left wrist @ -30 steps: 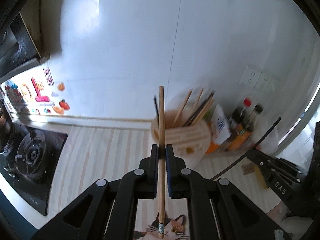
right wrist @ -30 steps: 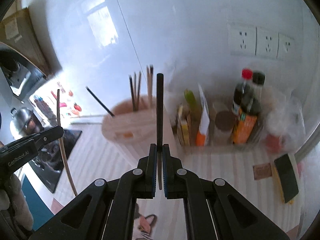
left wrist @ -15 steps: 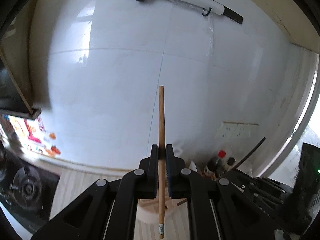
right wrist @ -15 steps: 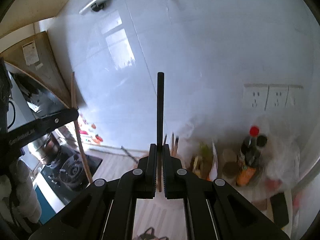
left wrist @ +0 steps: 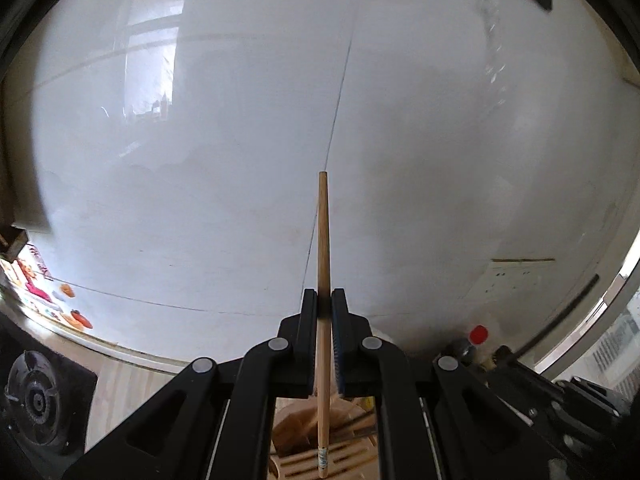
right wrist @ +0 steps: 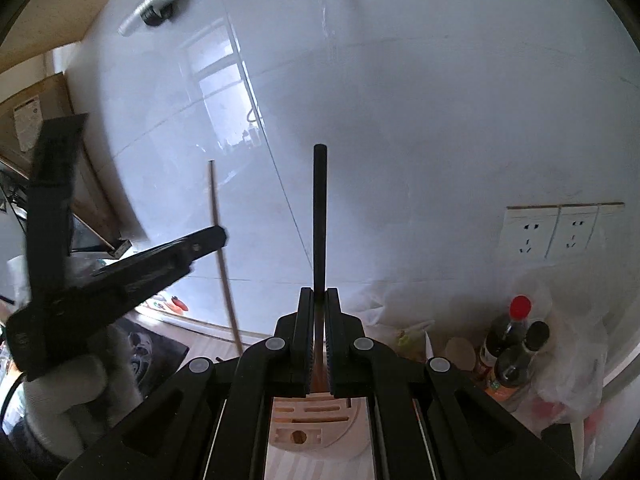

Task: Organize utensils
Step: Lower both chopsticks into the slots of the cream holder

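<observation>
My left gripper (left wrist: 324,300) is shut on a light wooden chopstick (left wrist: 323,240) that stands upright, its lower end over the round wooden utensil holder (left wrist: 304,432) below. My right gripper (right wrist: 319,300) is shut on a black chopstick (right wrist: 320,216), also upright, above the same holder (right wrist: 316,424), whose slotted top shows between the fingers. The left gripper (right wrist: 218,236) with its wooden chopstick (right wrist: 222,264) appears at the left of the right wrist view, held by a white-gloved hand.
A white tiled wall fills both views. A gas stove (left wrist: 36,400) sits at the lower left. Sauce bottles (right wrist: 508,348), a plastic bag (right wrist: 568,380) and packets stand right of the holder. Wall sockets (right wrist: 560,232) are at the right.
Both grippers have tilted up and moved in over the holder, so it now lies under the fingers and the wall fills the views. Both chopsticks stay gripped.
</observation>
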Demonstrator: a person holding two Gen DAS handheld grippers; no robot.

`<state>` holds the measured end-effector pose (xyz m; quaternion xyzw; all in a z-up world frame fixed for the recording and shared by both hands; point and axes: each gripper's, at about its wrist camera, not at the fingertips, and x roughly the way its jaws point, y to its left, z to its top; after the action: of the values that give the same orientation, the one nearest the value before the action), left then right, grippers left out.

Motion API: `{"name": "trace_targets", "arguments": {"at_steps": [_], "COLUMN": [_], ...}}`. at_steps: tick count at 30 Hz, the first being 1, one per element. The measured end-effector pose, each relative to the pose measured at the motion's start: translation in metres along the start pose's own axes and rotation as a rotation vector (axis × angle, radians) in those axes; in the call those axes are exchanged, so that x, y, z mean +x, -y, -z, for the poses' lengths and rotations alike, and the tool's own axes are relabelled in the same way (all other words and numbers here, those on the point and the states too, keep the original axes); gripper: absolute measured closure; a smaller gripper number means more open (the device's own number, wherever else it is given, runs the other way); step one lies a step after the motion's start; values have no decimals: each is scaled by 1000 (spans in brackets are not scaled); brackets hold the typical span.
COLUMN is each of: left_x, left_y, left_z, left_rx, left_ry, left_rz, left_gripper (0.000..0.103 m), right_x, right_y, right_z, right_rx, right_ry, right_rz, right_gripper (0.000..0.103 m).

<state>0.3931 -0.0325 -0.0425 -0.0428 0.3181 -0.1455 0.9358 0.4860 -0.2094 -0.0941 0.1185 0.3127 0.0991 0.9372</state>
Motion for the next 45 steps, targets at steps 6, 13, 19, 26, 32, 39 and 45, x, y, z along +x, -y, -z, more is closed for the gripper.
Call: {"name": "trace_targets", "arguments": {"at_steps": [6,13,19,26,32,39,45], "left_x": [34,55,59,58,62,57,8], "left_y": [-5,-13,-21,-26,-23,-26,-46], "left_z": [6,16,12,5,10,29,38], "left_rx": [10,3,-27,-36,-19,-54,-125], "left_ry": [-45,-74,-79,-66,-88,-183,-177], "left_rz": [-8,-22,-6,2,6,21,-67], "left_gripper": [99,99,99,99,99,96,17], "right_x": [26,49,57,58,61,68,70], "right_y": [3,9,9,12,13,15,30], "right_z": [3,6,9,12,14,15,23], "right_rx": [4,24,23,26,22,27,89], "right_ry": [-37,-82,-100,-102,-105,-163,-224], "right_rz": [9,7,2,1,-3,-30,-64], "right_gripper": [98,98,98,98,98,97,43]}}
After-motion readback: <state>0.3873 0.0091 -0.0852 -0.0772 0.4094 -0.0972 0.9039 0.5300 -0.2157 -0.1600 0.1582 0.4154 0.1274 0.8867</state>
